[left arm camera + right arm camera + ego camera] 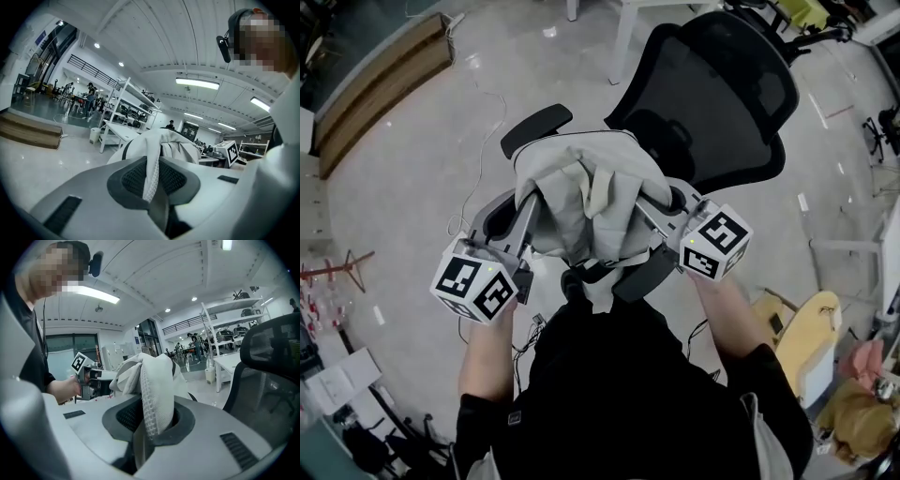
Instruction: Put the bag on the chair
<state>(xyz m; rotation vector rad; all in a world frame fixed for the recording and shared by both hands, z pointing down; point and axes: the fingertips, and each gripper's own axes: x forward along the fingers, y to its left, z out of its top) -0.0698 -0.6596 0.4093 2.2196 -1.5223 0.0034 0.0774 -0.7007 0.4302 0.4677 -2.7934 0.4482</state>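
Both claws are clamped on the bag [581, 202], one at each side. From the left gripper view I see the left claw [528, 208] with its jaws pressed together on a thin white woven strap [151, 176]; the strap rises from between the dark pads and runs up into the bag's pale grey body just ahead. The right claw [650, 199] is closed in the same manner, only on a broader fold of waffle-weave webbing [154, 404] that fills the gap between its pads and bulges out above them. In the head view the bag hangs between the two claws, its top bunched and its sides drawn outward toward each set of jaws, with the marker cubes [476, 281] nearer to me and the person's forearms behind them. Directly beyond the bag stands the chair [712, 103], a black mesh office chair with its backrest facing me. The bag sits in front of that backrest and just beside the near armrest [536, 127], covering the seat from my angle. I cannot tell whether its bottom touches the seat or hangs above it. The right gripper view puts the mesh backrest close on that claw's right, and shows the left claw across the bag at the far side. Pale polished floor [412, 187] lies around the chair, and a white table [123, 132] stands well behind it.
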